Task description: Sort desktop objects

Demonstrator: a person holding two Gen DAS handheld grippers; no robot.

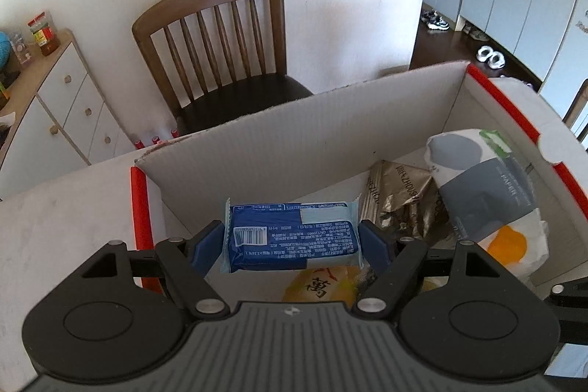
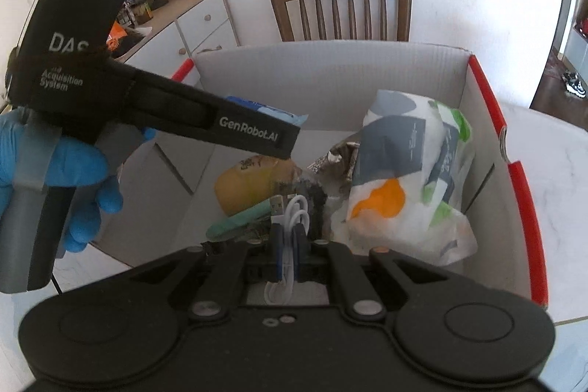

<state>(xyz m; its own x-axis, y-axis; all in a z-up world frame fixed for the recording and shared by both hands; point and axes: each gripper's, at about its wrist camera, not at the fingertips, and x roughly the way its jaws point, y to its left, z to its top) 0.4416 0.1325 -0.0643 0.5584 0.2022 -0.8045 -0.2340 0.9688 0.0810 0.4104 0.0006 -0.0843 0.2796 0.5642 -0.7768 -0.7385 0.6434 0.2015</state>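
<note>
My left gripper (image 1: 290, 239) is shut on a blue snack packet (image 1: 290, 237), its pads pressing both ends, held over the open white cardboard box (image 1: 294, 135) with red edges. The same packet (image 2: 272, 111) peeks out behind the left gripper's body in the right wrist view, where a blue-gloved hand (image 2: 79, 171) holds that tool. My right gripper (image 2: 290, 237) is shut on a coiled white USB cable (image 2: 294, 212) above the box. Inside lie a patterned tissue pack (image 1: 485, 193), a gold foil wrapper (image 1: 400, 193), a yellow packet (image 2: 246, 186) and a green item (image 2: 239, 221).
The box (image 2: 330, 76) stands on a white marble-look table (image 2: 566, 171). A wooden chair (image 1: 220, 50) sits behind it against the wall. A white drawer cabinet (image 1: 62, 105) with jars on top stands at the left.
</note>
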